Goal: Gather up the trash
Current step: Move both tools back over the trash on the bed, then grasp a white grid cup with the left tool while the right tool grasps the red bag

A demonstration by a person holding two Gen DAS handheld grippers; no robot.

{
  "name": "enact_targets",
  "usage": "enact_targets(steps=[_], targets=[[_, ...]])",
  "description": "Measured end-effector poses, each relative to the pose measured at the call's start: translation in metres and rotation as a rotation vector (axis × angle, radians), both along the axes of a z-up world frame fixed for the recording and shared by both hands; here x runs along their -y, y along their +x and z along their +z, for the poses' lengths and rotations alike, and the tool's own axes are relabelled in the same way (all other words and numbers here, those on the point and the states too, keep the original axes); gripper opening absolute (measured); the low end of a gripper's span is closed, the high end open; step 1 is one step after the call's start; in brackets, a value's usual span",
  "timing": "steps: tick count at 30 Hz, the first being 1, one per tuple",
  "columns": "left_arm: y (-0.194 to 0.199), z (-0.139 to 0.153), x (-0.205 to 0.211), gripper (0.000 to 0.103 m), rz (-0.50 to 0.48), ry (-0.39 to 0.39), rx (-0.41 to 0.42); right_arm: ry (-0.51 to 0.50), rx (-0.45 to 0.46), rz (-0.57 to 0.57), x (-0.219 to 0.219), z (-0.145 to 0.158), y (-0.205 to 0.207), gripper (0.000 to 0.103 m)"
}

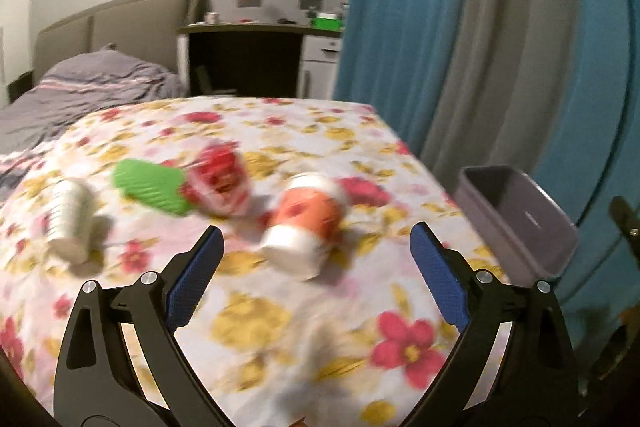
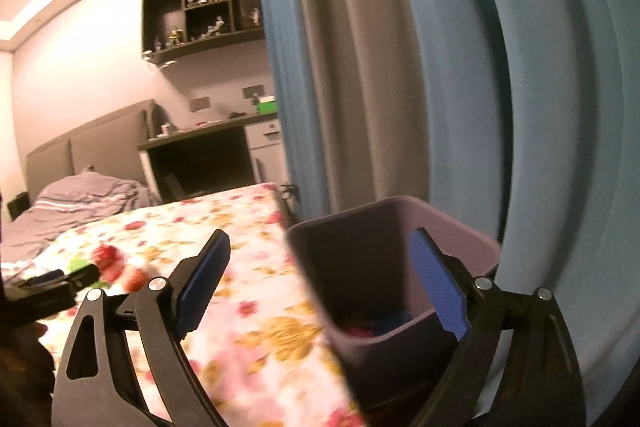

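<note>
Left gripper spread wide above orange cup lying on floral sheet, right gripper spread, empty, over purple bin (contents blurred)

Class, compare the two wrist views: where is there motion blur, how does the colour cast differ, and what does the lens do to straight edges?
Left wrist view: cups smeared by motion blur, gripper sharp, cooler light. Right wrist view: warm pinkish cast, bin and bedspread blurred. Both views: fisheye bends the curtain folds, with dark corners.

Floral bed: white cup, green cup, red cup, orange cup lying on it.
</note>
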State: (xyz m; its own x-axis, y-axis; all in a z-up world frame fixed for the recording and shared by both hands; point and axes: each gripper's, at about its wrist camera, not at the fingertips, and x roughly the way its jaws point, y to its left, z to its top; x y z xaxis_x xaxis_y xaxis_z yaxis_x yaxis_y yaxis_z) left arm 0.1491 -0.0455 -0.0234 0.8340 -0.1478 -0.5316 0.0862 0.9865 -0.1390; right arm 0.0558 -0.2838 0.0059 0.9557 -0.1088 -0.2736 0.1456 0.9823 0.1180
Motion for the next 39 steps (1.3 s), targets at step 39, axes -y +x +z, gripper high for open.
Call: enact_targets(steps=[39], targets=[[-0.025,-0.02,-0.219,0.093,0.305,-0.077,-0.078,-0.066,-0.115,0.26,-0.192,-0.015,0.04,0.088]])
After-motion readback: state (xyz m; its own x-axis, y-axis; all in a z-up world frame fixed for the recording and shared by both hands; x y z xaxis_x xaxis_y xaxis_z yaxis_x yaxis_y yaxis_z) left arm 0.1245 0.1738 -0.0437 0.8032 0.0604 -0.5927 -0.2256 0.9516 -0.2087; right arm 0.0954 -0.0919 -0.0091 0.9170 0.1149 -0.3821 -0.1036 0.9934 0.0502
